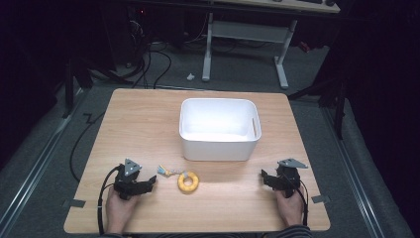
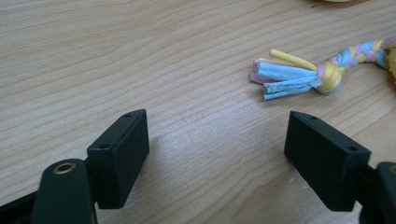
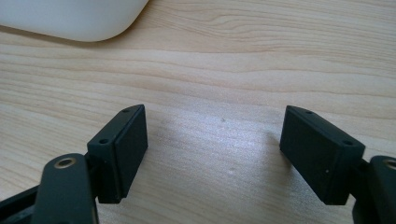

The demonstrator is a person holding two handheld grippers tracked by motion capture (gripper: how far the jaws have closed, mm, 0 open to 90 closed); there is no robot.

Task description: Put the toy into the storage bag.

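Resting low on the wooden tabletop, the left claw is held with its jaws spread wide and nothing between them. A rope toy, made of a yellow ring and a braided pastel tail, is seen just beside that claw; its frayed tassel lies ahead of the jaws and off to one side, apart from them. The right claw is likewise spread and empty, near the tabletop's right edge. A white bin is set behind the toy, toward the middle of the tabletop.
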